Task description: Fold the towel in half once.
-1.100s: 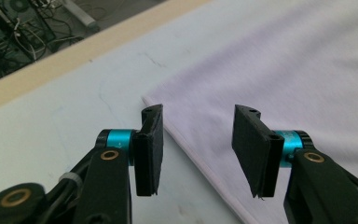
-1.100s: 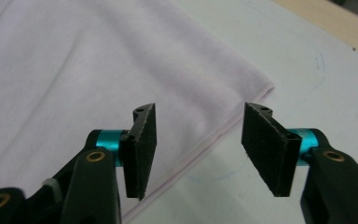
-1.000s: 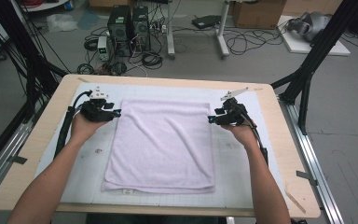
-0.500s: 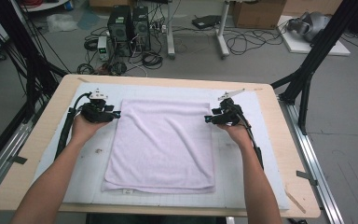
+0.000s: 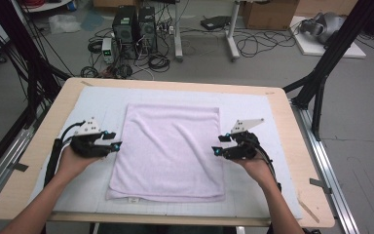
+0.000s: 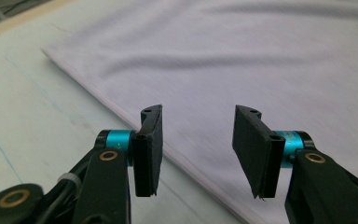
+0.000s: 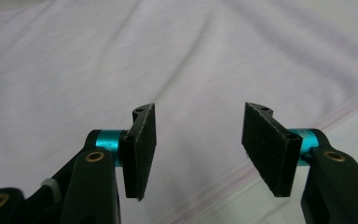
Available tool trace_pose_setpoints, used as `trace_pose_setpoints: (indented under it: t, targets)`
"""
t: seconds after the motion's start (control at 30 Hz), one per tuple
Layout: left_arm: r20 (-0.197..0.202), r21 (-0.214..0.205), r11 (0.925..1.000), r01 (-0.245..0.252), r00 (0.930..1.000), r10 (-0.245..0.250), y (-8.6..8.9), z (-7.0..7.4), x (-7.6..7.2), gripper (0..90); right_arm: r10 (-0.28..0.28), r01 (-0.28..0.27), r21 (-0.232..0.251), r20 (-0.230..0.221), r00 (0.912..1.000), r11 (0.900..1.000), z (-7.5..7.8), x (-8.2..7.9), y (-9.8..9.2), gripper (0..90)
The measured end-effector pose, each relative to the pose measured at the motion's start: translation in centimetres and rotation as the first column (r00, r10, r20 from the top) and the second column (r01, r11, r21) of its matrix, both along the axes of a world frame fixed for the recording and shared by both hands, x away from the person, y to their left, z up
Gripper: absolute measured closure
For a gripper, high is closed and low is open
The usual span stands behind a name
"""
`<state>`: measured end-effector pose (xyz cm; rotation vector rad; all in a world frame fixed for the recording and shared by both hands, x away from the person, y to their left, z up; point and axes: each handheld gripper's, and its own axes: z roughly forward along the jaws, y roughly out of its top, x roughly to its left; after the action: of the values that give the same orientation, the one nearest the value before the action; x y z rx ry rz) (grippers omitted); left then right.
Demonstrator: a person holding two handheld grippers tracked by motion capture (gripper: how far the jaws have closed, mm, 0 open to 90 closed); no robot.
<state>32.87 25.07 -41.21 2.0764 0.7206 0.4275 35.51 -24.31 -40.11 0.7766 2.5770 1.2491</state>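
Both hand-held grippers have come nearer the person: left hand-held gripper [image 5: 116, 145] and right hand-held gripper [image 5: 216, 151] now flank the pale lilac towel [image 5: 168, 146], flat on the table [image 5: 282, 117], jaws wide apart, holding nothing.

A wooden table [image 5: 44, 141] bears a white mat [image 5: 253, 114] and lilac towel [image 5: 170, 146].

A lab: computer towers [image 5: 134, 24], tangled floor cables [image 5: 253, 41].

Even, soft indoor light, no glare.
Faint shadows only; the pale lilac terry towel [image 6: 270, 60] blurs beyond each close view's sharp foreground.
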Motion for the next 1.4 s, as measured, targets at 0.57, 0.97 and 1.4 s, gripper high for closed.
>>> trace_pose_setpoints:
  t: [0.57,0.97,1.4]
  targets:
    - [-0.038,0.050,0.9782,0.202,0.9791,-0.200,-0.9,-2.2,-7.9,62.5,0.146,-0.145,0.054,-0.010,0.9893,0.9880,-3.4,-8.6,0.2,51.4]
    - [-0.044,0.076,0.9775,0.197,0.9800,-0.194,-1.0,-3.2,-8.8,66.4,0.150,-0.150,-0.024,0.001,0.9887,0.9884,-4.6,-9.9,0.2,63.1]
    - [-0.029,0.073,0.9778,0.196,0.9804,-0.195,-1.3,-2.8,-9.2,88.2,0.151,-0.151,-0.004,-0.004,0.9885,0.9885,-4.2,-10.1,-0.1,86.8]
